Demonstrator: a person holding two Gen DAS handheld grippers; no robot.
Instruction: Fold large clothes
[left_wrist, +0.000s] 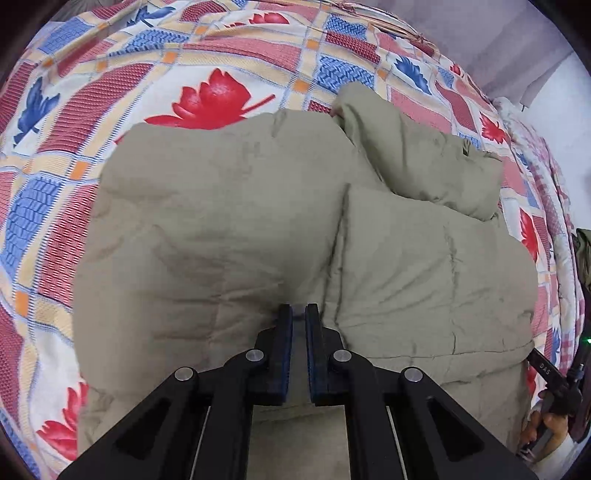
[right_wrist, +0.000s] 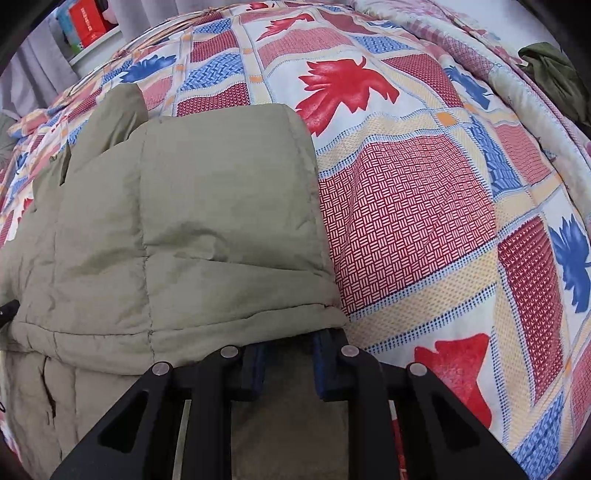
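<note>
Left wrist view: a puffy, quilted khaki jacket (left_wrist: 258, 229) lies spread across a bed covered by a patchwork quilt (left_wrist: 207, 74) printed with red and blue leaves. A panel of the jacket is already folded over on the right. The left claw (left_wrist: 299, 314) hovers over the near middle of the jacket with its two pads nearly together, a thin slit between them and no cloth visibly caught.

Right wrist view: the same jacket fills the left half, its folded edge forming a thick padded roll close to the camera. The right claw (right_wrist: 288, 339) has its pads apart, with their tips hidden under that roll; whether they pinch cloth cannot be told.

The jacket looks soft, bulky and light, likely springy enough to unfold itself. A stitched seam or the hem edge seems the surest place to grip.
</note>
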